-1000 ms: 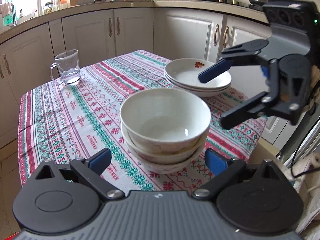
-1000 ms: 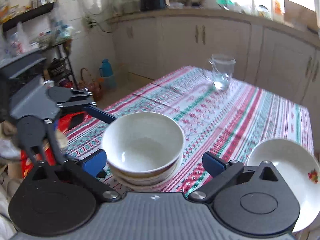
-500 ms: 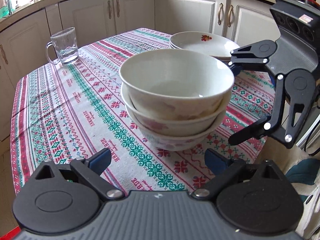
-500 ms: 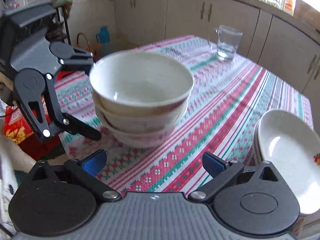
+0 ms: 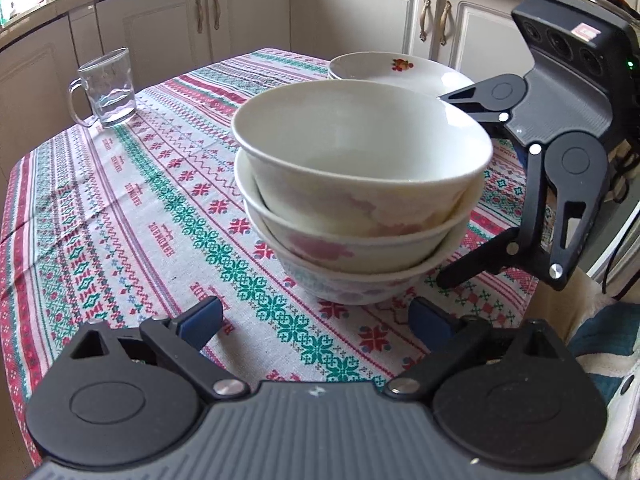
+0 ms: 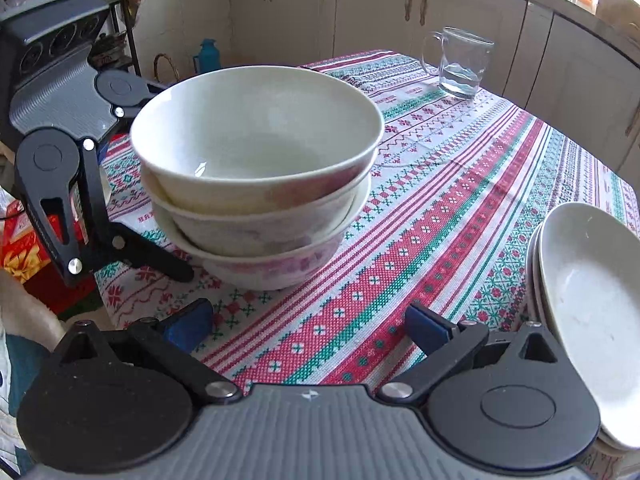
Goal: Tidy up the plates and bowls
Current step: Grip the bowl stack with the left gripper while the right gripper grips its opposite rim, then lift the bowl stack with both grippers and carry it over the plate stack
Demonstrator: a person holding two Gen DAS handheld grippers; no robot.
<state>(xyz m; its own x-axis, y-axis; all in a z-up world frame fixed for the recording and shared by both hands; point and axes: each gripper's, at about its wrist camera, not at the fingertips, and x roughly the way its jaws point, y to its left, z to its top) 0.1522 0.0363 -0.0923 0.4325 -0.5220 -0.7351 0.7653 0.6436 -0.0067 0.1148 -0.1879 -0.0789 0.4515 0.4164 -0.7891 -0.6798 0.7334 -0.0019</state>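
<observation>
Three nested bowls (image 5: 360, 196) sit on the counter (image 5: 120, 208), flanked by both wide-open, empty tools: left tool (image 5: 316, 318) and right tool (image 6: 308, 322) equally near; plates (image 6: 592, 296) lie beyond.

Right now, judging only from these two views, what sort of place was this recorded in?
Most likely a home kitchen with a dining table: cream cabinets under a countertop line the walls, a patterned tablecloth covers the table, and it holds stacked bowls, plates and a glass mug.

Bare tablecloth (image 5: 132, 216) lies open between stacked bowls (image 5: 360, 200), glass mug (image 5: 106, 88) and plates (image 6: 592, 300).
</observation>
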